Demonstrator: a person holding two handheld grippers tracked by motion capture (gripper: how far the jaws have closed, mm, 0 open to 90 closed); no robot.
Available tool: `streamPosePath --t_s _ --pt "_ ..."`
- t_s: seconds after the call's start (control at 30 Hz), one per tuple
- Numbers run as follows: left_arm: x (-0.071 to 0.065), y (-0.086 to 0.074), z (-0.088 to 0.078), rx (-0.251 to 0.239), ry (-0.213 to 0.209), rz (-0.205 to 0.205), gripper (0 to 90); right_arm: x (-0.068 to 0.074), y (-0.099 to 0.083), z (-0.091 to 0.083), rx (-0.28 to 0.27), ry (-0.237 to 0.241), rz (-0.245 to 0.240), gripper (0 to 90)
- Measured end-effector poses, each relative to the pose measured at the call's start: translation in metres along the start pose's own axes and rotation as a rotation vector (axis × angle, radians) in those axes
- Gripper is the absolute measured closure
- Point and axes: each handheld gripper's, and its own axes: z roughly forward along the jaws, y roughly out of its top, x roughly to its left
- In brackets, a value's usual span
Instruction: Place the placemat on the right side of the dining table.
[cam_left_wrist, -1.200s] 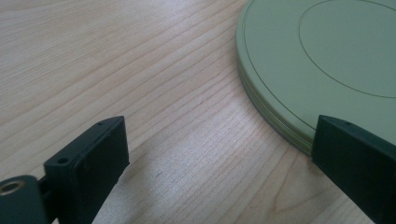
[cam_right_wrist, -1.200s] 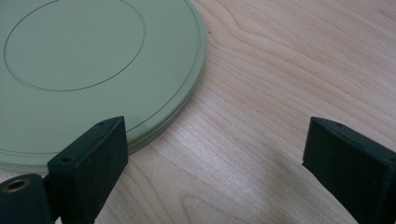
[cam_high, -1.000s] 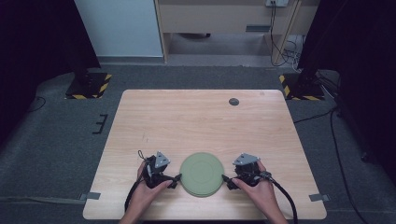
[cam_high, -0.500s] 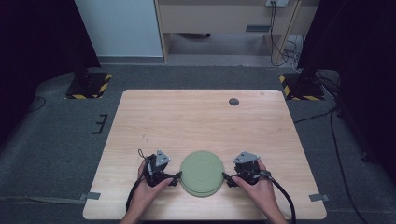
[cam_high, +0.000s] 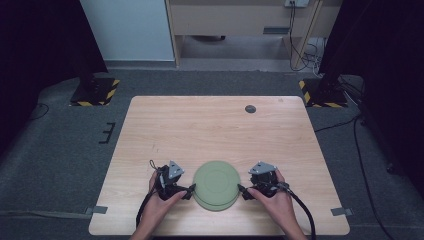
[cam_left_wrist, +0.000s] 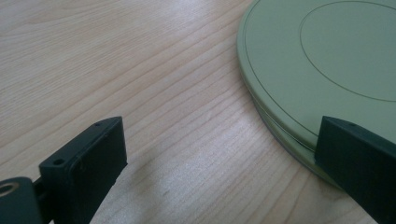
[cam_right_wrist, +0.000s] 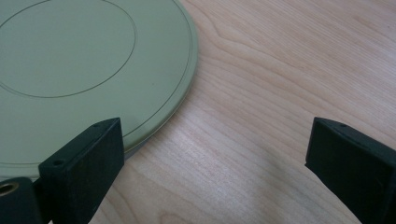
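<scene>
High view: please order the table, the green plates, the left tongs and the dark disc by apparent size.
1. table
2. green plates
3. left tongs
4. dark disc, though it lies farther from the camera.

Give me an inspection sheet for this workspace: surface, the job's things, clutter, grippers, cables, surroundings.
Surface: light wooden table, taped at its near corners.
Job's things: green plates, at least two stacked, at the near edge between the grippers.
Clutter: small dark round disc near the far edge.
Grippers: left gripper and right gripper both open, one jaw of each over the plates' rim.
Cables: a black cable trails from each gripper toward the person.
Surroundings: grey carpet, striped stand bases, wires by the far wall.
</scene>
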Motion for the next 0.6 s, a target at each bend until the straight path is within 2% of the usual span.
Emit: streamPosePath --t_s 0.13,0.27,0.6 --pt "0.0004 -0.0005 -0.0005 0.001 -0.005 -0.01 2.2 -0.0012 0.0002 0.0006 0.001 0.001 0.013 5.4" --pt "-0.0017 -0.0023 -0.0021 0.001 -0.021 -0.007 3.5 0.0021 -0.0007 -0.0023 0.0 0.019 -0.006 7.1" --pt "-0.0014 0.0013 0.0014 -0.005 0.017 -0.013 1.7 -0.0006 0.0027 0.0015 0.011 0.002 -0.003 2.6"
